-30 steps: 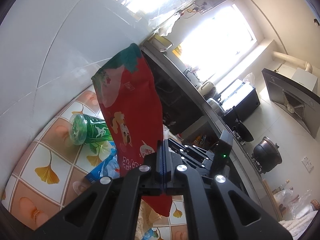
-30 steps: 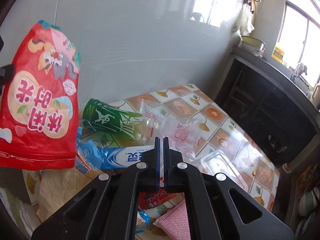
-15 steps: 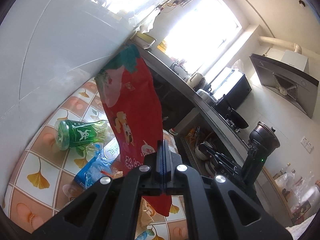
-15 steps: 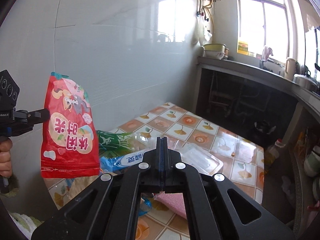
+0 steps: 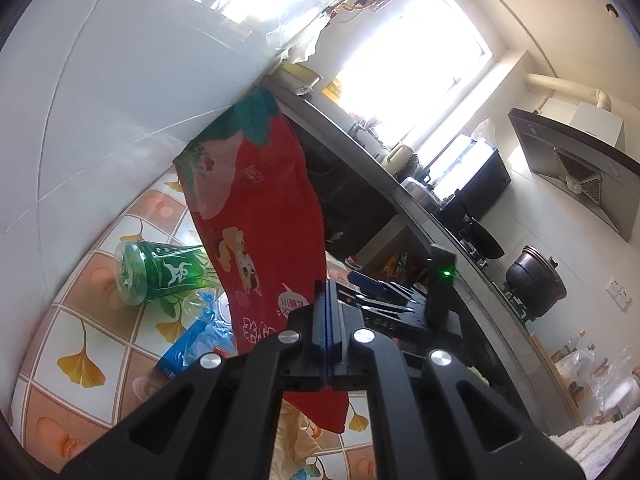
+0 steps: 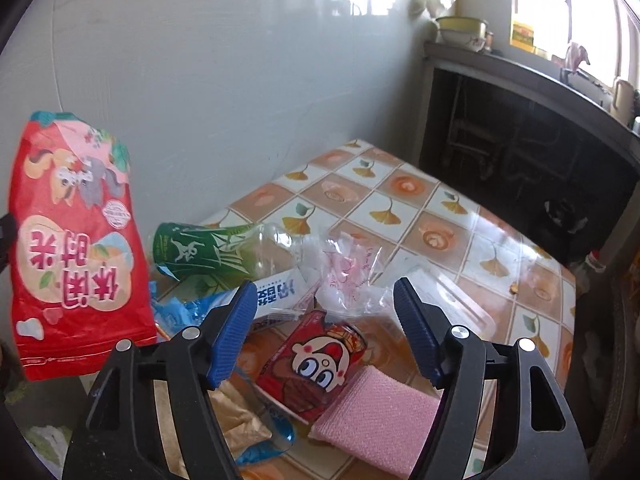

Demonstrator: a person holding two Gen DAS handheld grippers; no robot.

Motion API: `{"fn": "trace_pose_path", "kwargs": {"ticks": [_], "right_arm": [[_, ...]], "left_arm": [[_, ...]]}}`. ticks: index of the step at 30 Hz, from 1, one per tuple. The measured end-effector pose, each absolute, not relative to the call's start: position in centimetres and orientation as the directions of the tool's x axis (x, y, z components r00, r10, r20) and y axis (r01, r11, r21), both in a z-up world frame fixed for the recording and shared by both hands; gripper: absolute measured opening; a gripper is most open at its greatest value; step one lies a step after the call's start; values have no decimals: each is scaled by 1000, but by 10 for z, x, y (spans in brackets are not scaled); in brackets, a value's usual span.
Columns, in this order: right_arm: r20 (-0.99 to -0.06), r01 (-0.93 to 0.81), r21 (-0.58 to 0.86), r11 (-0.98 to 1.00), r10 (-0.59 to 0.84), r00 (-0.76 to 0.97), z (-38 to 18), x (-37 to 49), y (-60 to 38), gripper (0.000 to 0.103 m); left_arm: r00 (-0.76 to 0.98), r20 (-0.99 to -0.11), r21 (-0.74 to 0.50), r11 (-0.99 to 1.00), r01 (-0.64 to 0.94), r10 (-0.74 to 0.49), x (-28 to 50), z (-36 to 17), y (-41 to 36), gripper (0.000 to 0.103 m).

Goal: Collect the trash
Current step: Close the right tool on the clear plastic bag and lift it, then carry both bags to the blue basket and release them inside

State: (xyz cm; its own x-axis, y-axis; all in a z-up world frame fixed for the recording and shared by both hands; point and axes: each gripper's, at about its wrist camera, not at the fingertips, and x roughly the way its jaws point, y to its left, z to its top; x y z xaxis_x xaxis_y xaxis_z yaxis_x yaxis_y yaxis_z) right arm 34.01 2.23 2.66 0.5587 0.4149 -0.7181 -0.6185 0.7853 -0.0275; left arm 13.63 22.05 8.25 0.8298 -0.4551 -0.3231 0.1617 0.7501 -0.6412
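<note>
A tiled table (image 6: 404, 208) with ginkgo-leaf and peach squares stands against a glossy white wall (image 6: 224, 80). Beyond the table's far end runs a dark counter (image 6: 532, 80) under a bright window (image 5: 408, 76). On the counter nearest the wall sits a yellow-rimmed basin (image 6: 462, 28), with a yellow box (image 6: 522, 34) beside it. Farther along the counter are a kettle (image 5: 398, 156), a wok (image 5: 484, 242) and a dark pot (image 5: 534, 280), with a range hood (image 5: 580, 168) above them.
</note>
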Motion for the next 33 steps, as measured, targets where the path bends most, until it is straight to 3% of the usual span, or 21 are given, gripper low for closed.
{"fn": "trace_pose_path", "kwargs": {"ticks": [4, 9, 10, 23, 33], "right_arm": [[-783, -651, -160, 742, 306, 542, -10, 362, 55, 65], [-806, -639, -285, 715, 183, 563, -42, 380, 67, 26], [-809, -639, -278, 717, 183, 558, -41, 381, 66, 5], [-646, -453, -170, 875, 248, 722, 33, 377, 11, 1], [-520, -290, 17, 957, 256, 815, 83, 280, -80, 1]], "left_arm": [[828, -331, -647, 748, 149, -452, 143, 77, 224, 0], [821, -344, -653, 744, 139, -455, 149, 71, 226, 0], [820, -344, -653, 744, 140, -456, 150, 71, 226, 0], [821, -320, -638, 748, 182, -472, 148, 80, 217, 0], [775, -322, -592, 754, 284, -544, 151, 100, 179, 0]]}}
